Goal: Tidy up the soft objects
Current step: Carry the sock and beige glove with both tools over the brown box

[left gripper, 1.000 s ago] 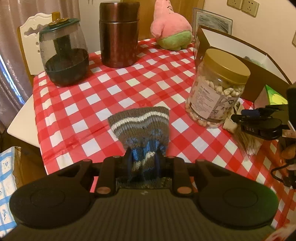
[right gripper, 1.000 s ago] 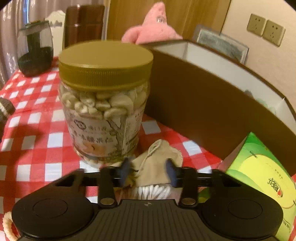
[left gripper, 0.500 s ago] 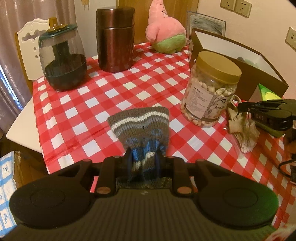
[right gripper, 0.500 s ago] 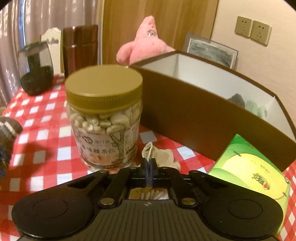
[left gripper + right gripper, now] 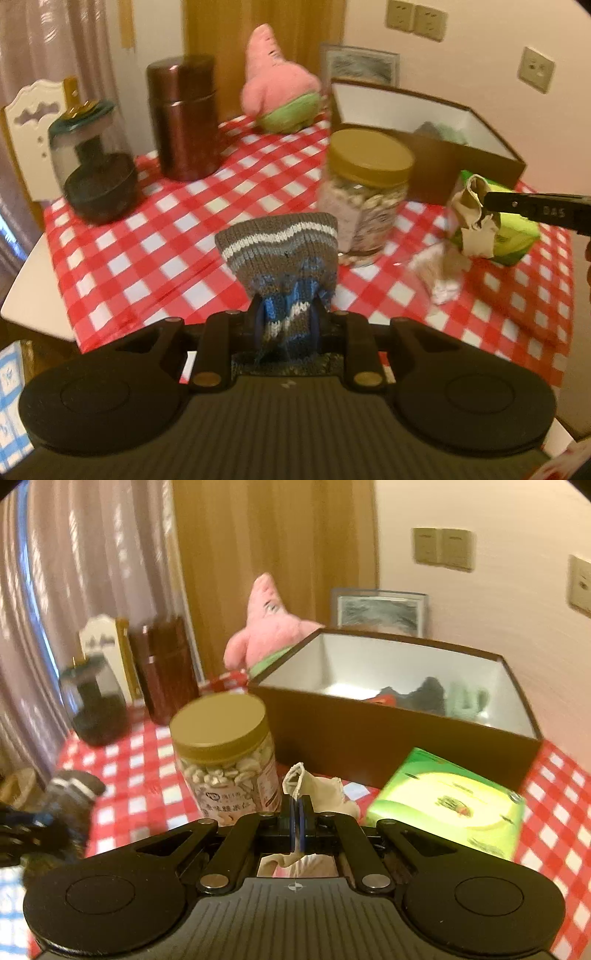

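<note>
My left gripper (image 5: pixel 286 320) is shut on a grey knitted hat (image 5: pixel 280 251) with white and blue stripes, which hangs forward over the red checked tablecloth (image 5: pixel 166 221). My right gripper (image 5: pixel 297 814) is shut on a small beige cloth pouch (image 5: pixel 314 790) and holds it in the air; in the left wrist view the pouch (image 5: pixel 472 218) dangles from the right gripper (image 5: pixel 487 201) in front of the green box. An open brown box (image 5: pixel 388 734) with a few soft things inside stands behind. A pink plush star (image 5: pixel 277 85) sits at the back.
A jar of nuts with a gold lid (image 5: pixel 365 192) stands mid-table beside the brown box. A green tissue box (image 5: pixel 447 808) lies in front of the box. A brown canister (image 5: pixel 183 118) and a dark glass jar (image 5: pixel 92 162) stand back left. Cotton swabs (image 5: pixel 439 277) lie on the cloth.
The right gripper shut on the beige pouch and lifted it off the table. The left gripper rose a little with the hat, which now hangs off the cloth.
</note>
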Action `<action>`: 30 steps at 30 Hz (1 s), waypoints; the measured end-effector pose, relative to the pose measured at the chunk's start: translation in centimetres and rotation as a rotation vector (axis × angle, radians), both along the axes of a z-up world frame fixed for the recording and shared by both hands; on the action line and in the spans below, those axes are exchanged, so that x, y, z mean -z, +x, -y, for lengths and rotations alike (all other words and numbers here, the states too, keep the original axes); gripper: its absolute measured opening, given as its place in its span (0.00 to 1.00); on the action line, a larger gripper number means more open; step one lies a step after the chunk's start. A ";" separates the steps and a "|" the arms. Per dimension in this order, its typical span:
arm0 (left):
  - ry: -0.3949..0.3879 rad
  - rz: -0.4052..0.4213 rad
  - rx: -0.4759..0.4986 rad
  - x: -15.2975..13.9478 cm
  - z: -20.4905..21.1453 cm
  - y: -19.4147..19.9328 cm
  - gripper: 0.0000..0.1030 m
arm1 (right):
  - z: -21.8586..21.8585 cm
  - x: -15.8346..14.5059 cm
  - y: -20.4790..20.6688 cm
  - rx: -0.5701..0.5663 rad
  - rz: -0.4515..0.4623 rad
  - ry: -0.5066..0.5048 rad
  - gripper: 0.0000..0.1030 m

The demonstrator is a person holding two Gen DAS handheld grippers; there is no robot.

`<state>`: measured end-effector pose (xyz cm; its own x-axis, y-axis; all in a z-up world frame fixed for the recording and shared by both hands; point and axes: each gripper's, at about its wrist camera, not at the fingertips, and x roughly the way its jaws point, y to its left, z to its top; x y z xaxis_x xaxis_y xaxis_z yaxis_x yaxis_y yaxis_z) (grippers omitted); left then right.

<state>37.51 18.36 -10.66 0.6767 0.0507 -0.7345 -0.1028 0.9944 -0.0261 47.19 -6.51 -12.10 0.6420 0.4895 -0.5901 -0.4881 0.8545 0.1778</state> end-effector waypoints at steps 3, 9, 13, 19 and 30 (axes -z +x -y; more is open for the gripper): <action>0.001 0.007 0.029 -0.8 1.2 0.0 0.21 | 2.3 -1.4 -0.8 0.026 -0.020 0.054 0.02; 0.007 0.045 0.105 -2.5 5.0 0.7 0.21 | 6.1 -3.2 -1.5 0.034 -0.036 0.096 0.02; 0.013 0.067 0.119 -3.4 7.9 2.0 0.21 | 7.8 -3.6 -0.8 -0.002 -0.038 0.115 0.02; 0.005 0.104 0.113 -5.0 12.2 5.7 0.21 | 10.0 -4.4 2.1 -0.067 -0.024 0.147 0.02; 0.043 0.187 0.065 -8.4 14.6 16.3 0.21 | 13.6 -6.9 10.9 -0.102 0.055 0.189 0.02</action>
